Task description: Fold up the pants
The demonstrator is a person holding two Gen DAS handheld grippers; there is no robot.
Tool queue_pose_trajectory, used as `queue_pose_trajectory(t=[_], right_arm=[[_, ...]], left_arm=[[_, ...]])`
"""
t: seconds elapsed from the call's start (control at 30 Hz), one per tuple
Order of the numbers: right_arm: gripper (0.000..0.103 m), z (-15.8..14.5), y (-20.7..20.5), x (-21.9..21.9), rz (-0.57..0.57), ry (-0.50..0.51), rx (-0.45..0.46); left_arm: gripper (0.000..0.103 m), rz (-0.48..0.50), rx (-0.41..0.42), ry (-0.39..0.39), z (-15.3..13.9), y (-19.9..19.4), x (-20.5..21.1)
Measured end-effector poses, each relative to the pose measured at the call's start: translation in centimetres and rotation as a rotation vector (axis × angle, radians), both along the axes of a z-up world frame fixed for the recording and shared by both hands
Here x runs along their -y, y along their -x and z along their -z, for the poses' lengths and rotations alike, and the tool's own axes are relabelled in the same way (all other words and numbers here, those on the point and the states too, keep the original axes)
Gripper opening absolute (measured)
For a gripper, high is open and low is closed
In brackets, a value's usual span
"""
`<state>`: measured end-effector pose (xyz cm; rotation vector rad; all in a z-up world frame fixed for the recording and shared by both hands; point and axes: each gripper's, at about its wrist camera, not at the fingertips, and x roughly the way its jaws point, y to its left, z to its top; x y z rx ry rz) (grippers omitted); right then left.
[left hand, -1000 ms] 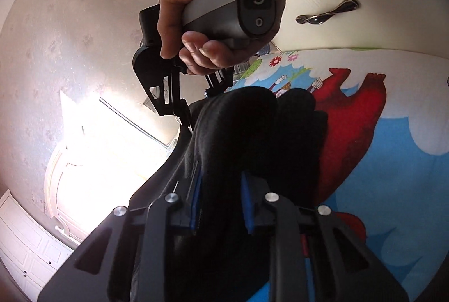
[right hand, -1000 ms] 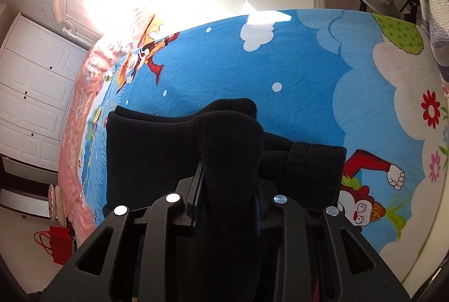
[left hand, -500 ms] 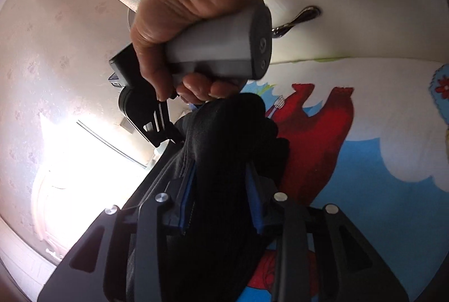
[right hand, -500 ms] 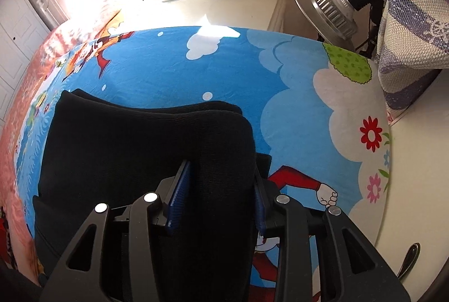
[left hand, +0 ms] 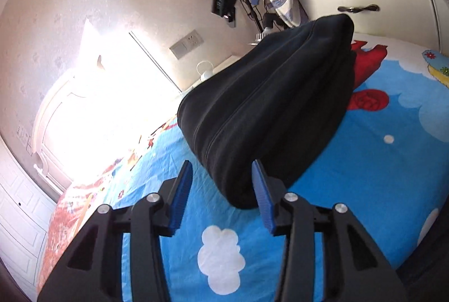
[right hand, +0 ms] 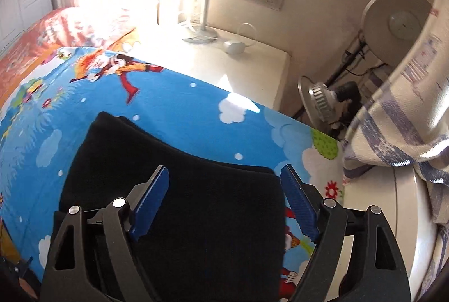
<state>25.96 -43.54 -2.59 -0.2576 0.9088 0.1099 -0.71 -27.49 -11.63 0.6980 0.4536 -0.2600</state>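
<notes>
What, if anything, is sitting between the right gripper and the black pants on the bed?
Nothing visible. The right gripper has just been opening and its jaws stand wide over the folded black pants, pads off the cloth. Only the cartoon bedsheet shows around them.

My pants (right hand: 179, 206) are soft, matt black cloth. The bed sheet (left hand: 373, 161) is smooth cloth. My finger pads (right hand: 150, 202) are ridged blue plastic.
</notes>
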Motion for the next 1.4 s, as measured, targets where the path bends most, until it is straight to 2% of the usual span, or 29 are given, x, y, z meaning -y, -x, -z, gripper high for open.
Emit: queue_pose_trajectory(t=[0.07,0.17,0.23,0.3,0.33,0.4,0.5,0.53,0.57,0.63,0.7,0.8,0.83,0.9,1.0,1.03,1.07,1.1,1.13,1.2,1.23,1.27,1.3,1.37,1.4], right_arm=[[0.083,0.9,-0.2,-5.2,-0.100,0.063,-0.010],[0.082,3.7,-1.4,-11.1,-0.204,0.107,-0.058],[0.082,5.8,-2.7,-13.7,-0.227,0.145,-0.095],[0.082,7.7,-3.6,-15.6,-0.222,0.216,-0.113],[0.082,8.7,-4.2,-16.1,-0.215,0.242,-0.121],[0.083,9.9,-5.1,-16.4,-0.200,0.269,-0.110],[0.084,10.2,-6.2,-14.9,-0.110,0.224,-0.079],[0.085,10.5,-6.4,-14.5,-0.089,0.204,-0.077],[0.086,10.9,-6.5,-14.2,-0.078,0.189,-0.068],[0.089,11.0,-6.1,-14.1,-0.051,0.198,-0.024],[0.096,11.1,-5.9,-14.7,-0.035,0.247,0.017],[0.096,11.0,-5.6,-15.2,-0.035,0.295,0.052],[0.096,10.7,-5.5,-15.0,-0.041,0.269,0.059],[0.096,9.0,-5.0,-13.3,-0.023,0.155,0.095],[0.097,4.5,-1.6,-8.5,0.158,0.013,0.251],[0.097,3.5,0.0,-7.0,0.171,-0.047,0.258],[0.097,3.1,1.8,-5.9,0.162,-0.089,0.247],[0.097,3.2,3.5,-5.4,0.147,-0.094,0.234],[0.097,3.8,5.1,-5.2,0.141,-0.066,0.224],[0.097,6.2,8.0,-5.2,0.134,0.002,0.180],[0.097,7.7,9.2,-5.2,0.128,0.014,0.142],[0.097,9.2,10.4,-5.1,0.128,0.015,0.107],[0.097,10.1,11.7,-4.6,0.145,-0.013,0.124],[0.097,10.7,13.4,-3.4,0.167,-0.090,0.148],[0.097,10.8,13.7,-3.4,0.162,-0.093,0.154]], left_arm=[[0.028,-0.027,-0.025,0.010,0.2,-0.6,-0.9],[0.028,-0.008,-0.057,-0.017,0.6,-0.9,-1.1],[0.028,0.005,-0.047,-0.029,1.2,-1.2,-0.8],[0.028,0.004,-0.073,-0.023,2.0,-2.8,0.4],[0.022,0.005,-0.094,-0.018,2.4,-3.4,0.5],[0.014,0.015,-0.094,-0.024,2.9,-3.8,0.9],[0.007,0.087,-0.042,-0.063,2.5,-1.4,2.0],[0.002,0.113,-0.044,-0.078,2.7,-0.6,2.4],[0.002,0.114,-0.033,-0.092,2.9,-0.3,2.7],[0.002,0.090,-0.056,-0.060,2.8,-1.3,2.2],[0.002,0.091,-0.066,-0.053,2.9,-1.2,2.2],[0.002,0.102,-0.063,-0.045,2.5,-0.9,2.2],[0.002,0.101,-0.073,-0.030,2.2,-1.1,2.0],[0.003,0.111,-0.091,-0.012,1.8,-1.0,1.4],[0.009,0.188,-0.176,0.096,0.5,-0.4,-0.2],[0.010,0.188,-0.166,0.123,-0.1,-0.3,-0.9],[0.017,0.158,-0.164,0.165,-0.8,-0.8,-1.7],[0.021,0.120,-0.187,0.240,-1.6,-2.1,-2.9],[0.025,0.065,-0.219,0.348,-2.5,-3.7,-4.3],[0.024,-0.059,-0.303,0.540,-3.2,-8.5,-7.2],[0.024,-0.092,-0.318,0.587,-3.3,-10.9,-8.0],[0.023,-0.094,-0.318,0.602,-3.3,-13.1,-8.2],[0.023,-0.087,-0.350,0.611,-2.7,-15.2,-8.1],[0.022,-0.089,-0.507,0.690,-1.4,-20.8,-7.9],[0.023,-0.116,-0.557,0.703,-0.5,-23.5,-7.7]])
